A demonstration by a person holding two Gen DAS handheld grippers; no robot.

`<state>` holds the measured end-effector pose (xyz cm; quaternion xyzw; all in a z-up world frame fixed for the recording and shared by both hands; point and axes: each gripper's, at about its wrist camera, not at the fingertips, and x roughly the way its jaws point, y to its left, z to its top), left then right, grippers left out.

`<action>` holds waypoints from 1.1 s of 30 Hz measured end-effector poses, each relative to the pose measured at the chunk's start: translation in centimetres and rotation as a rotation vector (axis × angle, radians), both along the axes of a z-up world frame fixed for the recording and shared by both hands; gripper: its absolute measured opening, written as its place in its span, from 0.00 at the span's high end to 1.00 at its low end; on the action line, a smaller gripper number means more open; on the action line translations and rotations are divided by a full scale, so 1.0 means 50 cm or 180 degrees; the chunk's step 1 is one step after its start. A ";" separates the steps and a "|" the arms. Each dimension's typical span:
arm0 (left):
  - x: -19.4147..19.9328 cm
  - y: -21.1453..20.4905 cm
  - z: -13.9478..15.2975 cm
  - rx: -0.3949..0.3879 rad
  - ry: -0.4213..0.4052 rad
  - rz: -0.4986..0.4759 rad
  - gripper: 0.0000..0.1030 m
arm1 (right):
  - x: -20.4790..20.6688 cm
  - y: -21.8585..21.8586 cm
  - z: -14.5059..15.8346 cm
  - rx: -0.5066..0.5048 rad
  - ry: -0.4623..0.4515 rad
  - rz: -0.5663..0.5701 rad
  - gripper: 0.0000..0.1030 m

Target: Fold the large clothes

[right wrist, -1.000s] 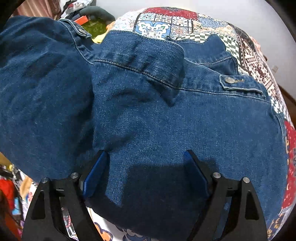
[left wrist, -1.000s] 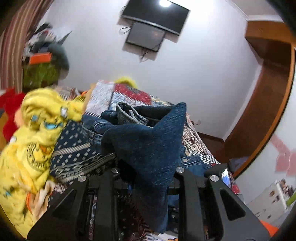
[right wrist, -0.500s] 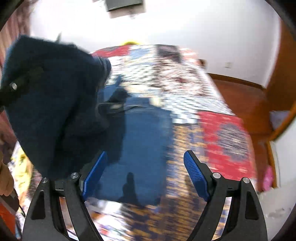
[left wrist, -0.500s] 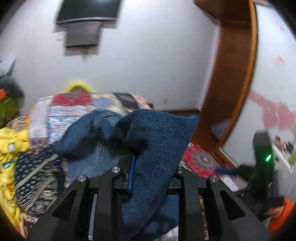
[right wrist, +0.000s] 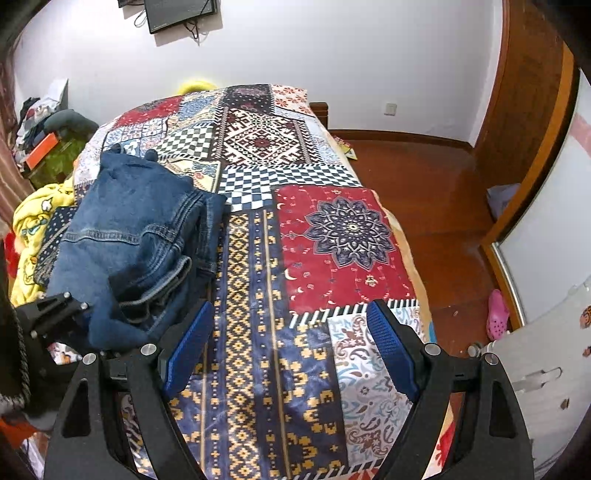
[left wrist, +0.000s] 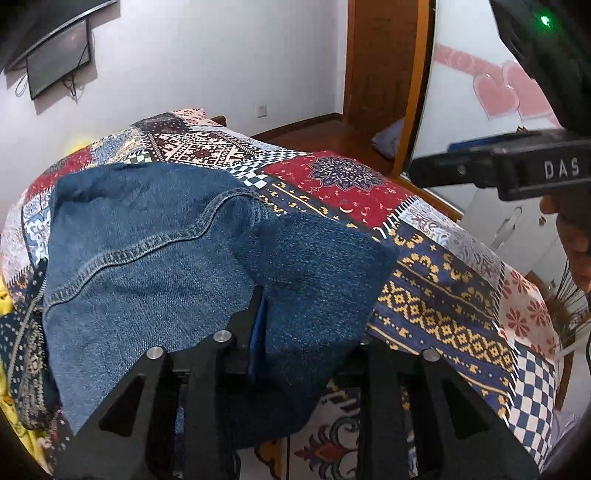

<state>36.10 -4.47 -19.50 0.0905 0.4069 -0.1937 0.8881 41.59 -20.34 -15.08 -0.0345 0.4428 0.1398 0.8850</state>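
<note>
A blue denim jacket [left wrist: 147, 258] lies bunched on the left side of the patchwork bed cover [left wrist: 443, 288]. My left gripper [left wrist: 295, 332] is shut on a corner of the jacket, and the cloth drapes over its fingers. In the right wrist view the jacket [right wrist: 125, 236] sits folded in a heap at the left, with the left gripper [right wrist: 55, 314] holding its near edge. My right gripper [right wrist: 291, 354] is open and empty above the bare bed cover [right wrist: 332, 229], to the right of the jacket.
Yellow printed fabric [right wrist: 33, 221] and dark patterned cloth lie beyond the jacket at the bed's left edge. A wooden floor [right wrist: 424, 184], a wardrobe [right wrist: 535, 184] and a pink shoe [right wrist: 496, 314] are to the right. A screen [right wrist: 177, 13] hangs on the far wall.
My right gripper has pulled back off the jacket and now hovers over the bare bed cover. My left gripper has swung right with the jacket corner still held.
</note>
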 end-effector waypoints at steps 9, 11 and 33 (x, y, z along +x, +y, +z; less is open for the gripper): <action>-0.047 0.080 0.073 -0.0346 0.0242 0.0209 0.41 | -0.006 0.069 0.050 0.0215 -0.0146 0.0346 0.20; -0.057 0.123 0.098 -0.0369 0.0139 0.0416 0.35 | -0.007 0.088 0.054 0.0267 -0.0152 0.0427 0.20; -0.096 0.335 0.001 -0.0196 0.0184 0.1472 0.13 | -0.004 0.086 -0.140 0.0771 0.0718 0.0462 0.16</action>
